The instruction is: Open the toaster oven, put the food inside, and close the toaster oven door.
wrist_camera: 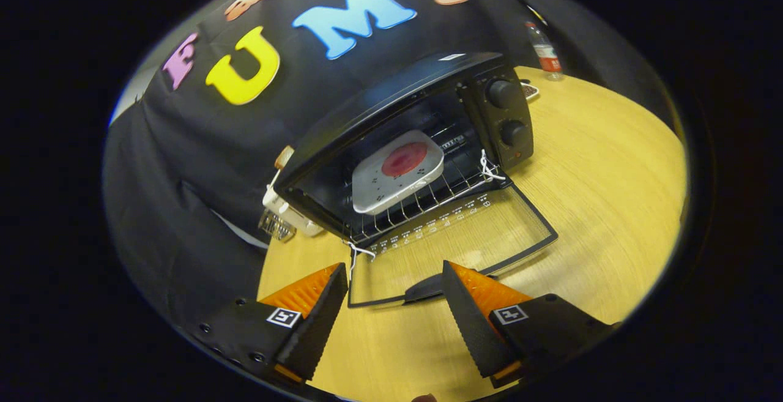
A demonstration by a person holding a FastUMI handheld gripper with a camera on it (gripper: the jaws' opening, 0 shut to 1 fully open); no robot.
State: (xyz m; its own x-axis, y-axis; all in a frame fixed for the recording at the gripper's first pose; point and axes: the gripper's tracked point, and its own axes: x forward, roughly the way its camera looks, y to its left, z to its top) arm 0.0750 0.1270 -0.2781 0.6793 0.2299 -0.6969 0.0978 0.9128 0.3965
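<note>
A black toaster oven (428, 84) stands on the wooden table with its glass door (452, 237) folded down flat toward me. Inside, on the wire rack (428, 200), rests a white square plate (397, 172) with a round red piece of food (404, 158) on it. The door's handle (425, 289) lies at the near edge, between and just beyond my fingertips. My gripper (394, 286) is open, with nothing between its fingers, hovering a little in front of the lowered door.
Two knobs (508, 114) sit on the oven's right panel. A plastic bottle (545, 53) stands at the table's far edge behind the oven. A white power adapter and a small clear object (278, 221) lie left of the oven. Bare wooden table (612, 206) spreads to the right.
</note>
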